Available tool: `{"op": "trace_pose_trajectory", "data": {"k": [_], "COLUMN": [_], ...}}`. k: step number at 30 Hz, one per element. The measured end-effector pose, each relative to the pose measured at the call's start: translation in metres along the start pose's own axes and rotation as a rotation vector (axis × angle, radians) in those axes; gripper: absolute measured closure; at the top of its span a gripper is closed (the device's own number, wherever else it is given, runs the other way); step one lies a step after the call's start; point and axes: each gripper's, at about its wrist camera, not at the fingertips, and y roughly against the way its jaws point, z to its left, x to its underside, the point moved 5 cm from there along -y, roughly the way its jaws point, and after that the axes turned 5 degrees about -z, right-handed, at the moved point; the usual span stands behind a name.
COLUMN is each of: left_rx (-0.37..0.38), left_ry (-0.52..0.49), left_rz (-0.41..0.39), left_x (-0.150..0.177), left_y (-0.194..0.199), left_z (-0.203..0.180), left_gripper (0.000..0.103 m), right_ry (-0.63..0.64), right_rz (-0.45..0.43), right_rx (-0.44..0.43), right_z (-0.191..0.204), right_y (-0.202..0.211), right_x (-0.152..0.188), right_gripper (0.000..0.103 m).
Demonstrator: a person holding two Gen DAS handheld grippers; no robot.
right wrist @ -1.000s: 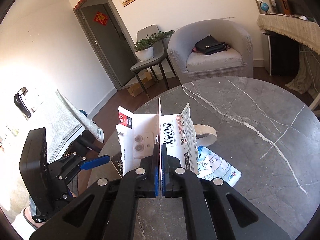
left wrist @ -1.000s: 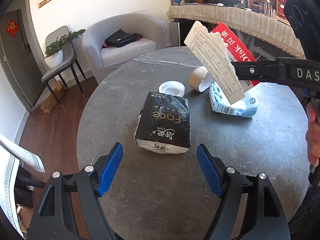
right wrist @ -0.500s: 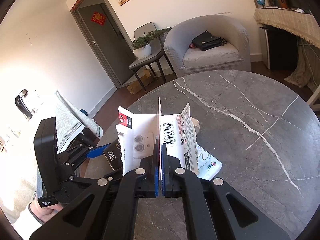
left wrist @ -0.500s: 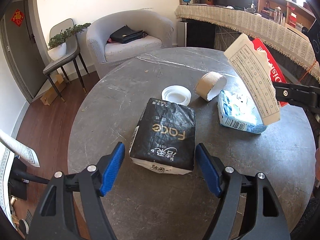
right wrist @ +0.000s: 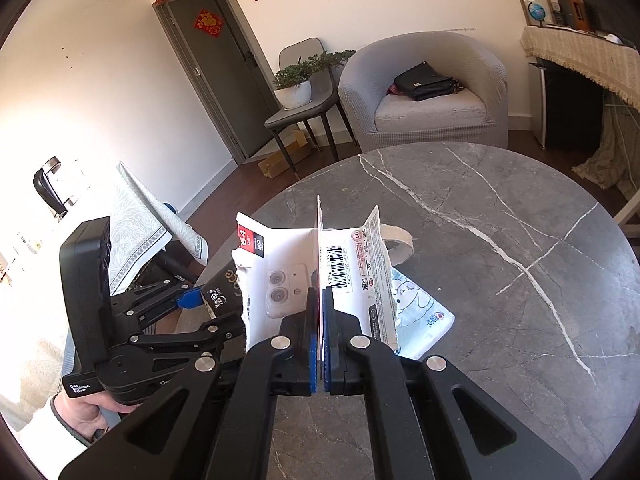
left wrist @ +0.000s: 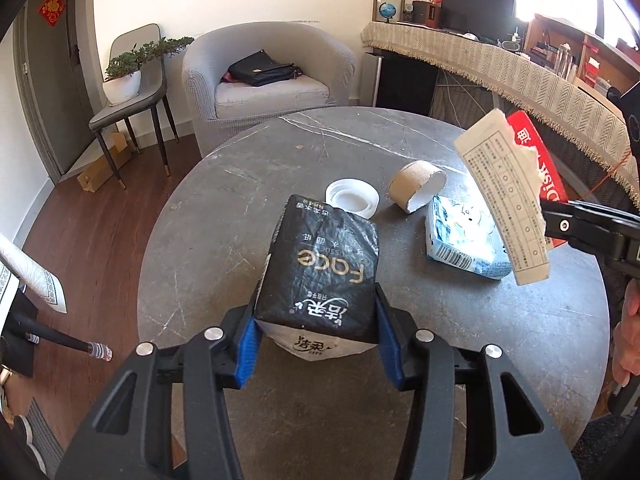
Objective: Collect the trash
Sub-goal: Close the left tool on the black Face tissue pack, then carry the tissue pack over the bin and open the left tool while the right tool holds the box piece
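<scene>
My left gripper is shut on a black "Face" tissue pack, its blue pads pressing the pack's near end on the round grey marble table. My right gripper is shut on a torn red-and-white card package, held up above the table; it also shows in the left wrist view. A cardboard tape roll, a white lid and a blue-white tissue packet lie behind the black pack.
A grey armchair with a black bag stands beyond the table. A chair with a potted plant is at far left. A cloth-covered counter runs along the right. A patterned cloth hangs at left.
My left gripper moved forward and closed on the black tissue pack; it was open and short of it before. My right gripper kept hold of the card package and drifted right.
</scene>
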Motion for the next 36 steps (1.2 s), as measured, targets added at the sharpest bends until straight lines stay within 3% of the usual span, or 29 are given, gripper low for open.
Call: {"op": "trace_pose_trajectory", "data": {"k": [9,18,26,36], "left_rx": [0.027,-0.009,-0.034,-0.069], "left_ry": [0.130,0.218,0.309,0.320], "left_rz": [-0.001,-0.008,0.055,0.147], "left_x": [0.018,0.051,0.084,0.125], "left_y": [0.041,0.094,0.109,0.116], "left_z": [0.029,0.061,0.083,0.096], "left_gripper": [0.051,0.051,0.050,0.050], "right_ry": [0.050,0.122,0.179,0.248], "right_rz": [0.013,0.058,0.097,0.149], "right_rx": [-0.044,-0.084,-0.123,-0.158], "right_z": [0.043,0.090,0.127,0.164], "right_y": [0.002,-0.002,-0.005,-0.015], "right_x": [0.006,0.023,0.035,0.052], "right_gripper": [0.101,0.101,0.101,0.101]}}
